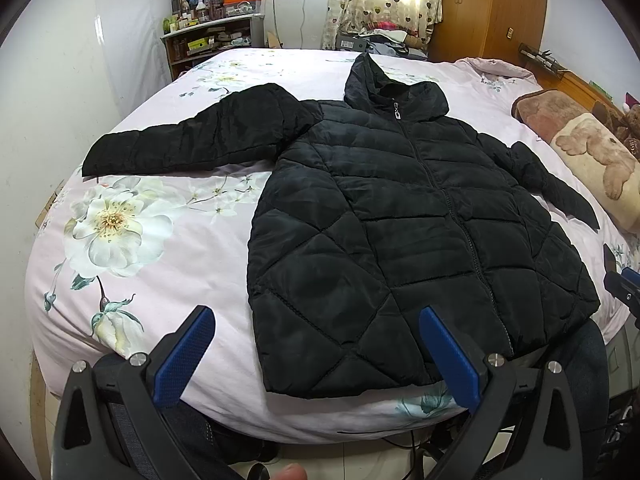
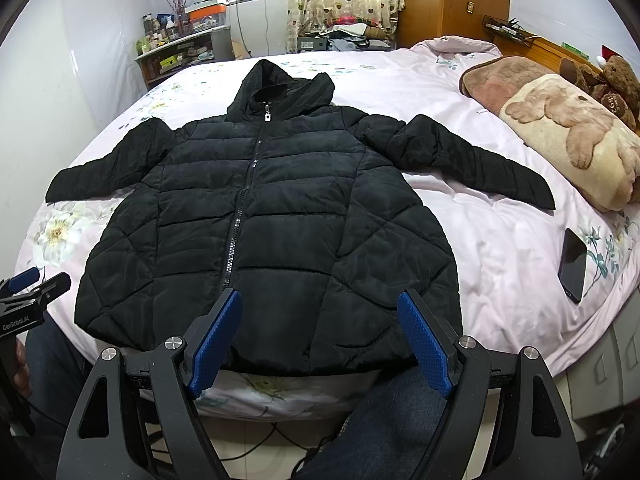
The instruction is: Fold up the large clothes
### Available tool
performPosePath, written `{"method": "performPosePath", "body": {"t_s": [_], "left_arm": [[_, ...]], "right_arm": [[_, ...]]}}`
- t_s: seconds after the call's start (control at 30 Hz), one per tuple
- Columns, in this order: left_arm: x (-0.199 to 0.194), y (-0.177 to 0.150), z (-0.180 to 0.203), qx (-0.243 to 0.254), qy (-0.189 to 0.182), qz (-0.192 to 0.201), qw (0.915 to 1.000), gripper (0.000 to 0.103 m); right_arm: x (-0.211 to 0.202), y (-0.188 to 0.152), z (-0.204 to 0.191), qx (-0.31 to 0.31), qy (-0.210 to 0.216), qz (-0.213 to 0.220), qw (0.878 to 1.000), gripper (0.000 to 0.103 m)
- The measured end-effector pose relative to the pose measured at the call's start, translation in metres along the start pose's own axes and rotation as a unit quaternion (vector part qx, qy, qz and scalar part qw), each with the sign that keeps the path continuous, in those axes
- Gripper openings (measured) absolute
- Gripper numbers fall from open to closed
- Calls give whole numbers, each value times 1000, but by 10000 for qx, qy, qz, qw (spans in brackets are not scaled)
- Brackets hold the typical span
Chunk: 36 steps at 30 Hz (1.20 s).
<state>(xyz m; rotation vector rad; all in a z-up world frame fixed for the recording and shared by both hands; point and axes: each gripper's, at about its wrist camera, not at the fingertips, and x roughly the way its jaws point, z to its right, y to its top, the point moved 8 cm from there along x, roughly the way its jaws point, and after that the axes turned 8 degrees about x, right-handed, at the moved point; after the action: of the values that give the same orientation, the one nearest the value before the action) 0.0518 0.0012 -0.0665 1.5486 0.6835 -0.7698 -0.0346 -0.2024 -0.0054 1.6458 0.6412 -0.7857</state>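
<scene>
A black hooded puffer jacket [image 1: 400, 220] lies flat, front up and zipped, on the bed, both sleeves spread sideways; it also shows in the right wrist view [image 2: 280, 224]. My left gripper [image 1: 316, 356] is open and empty, held above the bed's near edge at the jacket's lower left hem. My right gripper [image 2: 320, 344] is open and empty, held above the middle of the jacket's hem. The left gripper also shows at the left edge of the right wrist view [image 2: 32, 292]. The right gripper shows at the right edge of the left wrist view [image 1: 624, 284].
The bed has a pink floral sheet [image 1: 160, 240]. A black phone [image 2: 573, 266] lies on the bed right of the jacket. A folded bear-print blanket [image 2: 568, 136] and teddy bears [image 2: 616, 84] lie at the right. A cluttered shelf [image 1: 208, 40] and wardrobe [image 1: 488, 8] stand behind.
</scene>
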Motion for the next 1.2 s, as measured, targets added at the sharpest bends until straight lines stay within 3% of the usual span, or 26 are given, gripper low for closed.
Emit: {"method": "performPosePath", "body": {"t_s": [1.2], "left_arm": [[4,-5,8,4,-109,-66,9999,103]], "right_arm": [[4,-1,0,-7,-26,-50,10000,80]]}}
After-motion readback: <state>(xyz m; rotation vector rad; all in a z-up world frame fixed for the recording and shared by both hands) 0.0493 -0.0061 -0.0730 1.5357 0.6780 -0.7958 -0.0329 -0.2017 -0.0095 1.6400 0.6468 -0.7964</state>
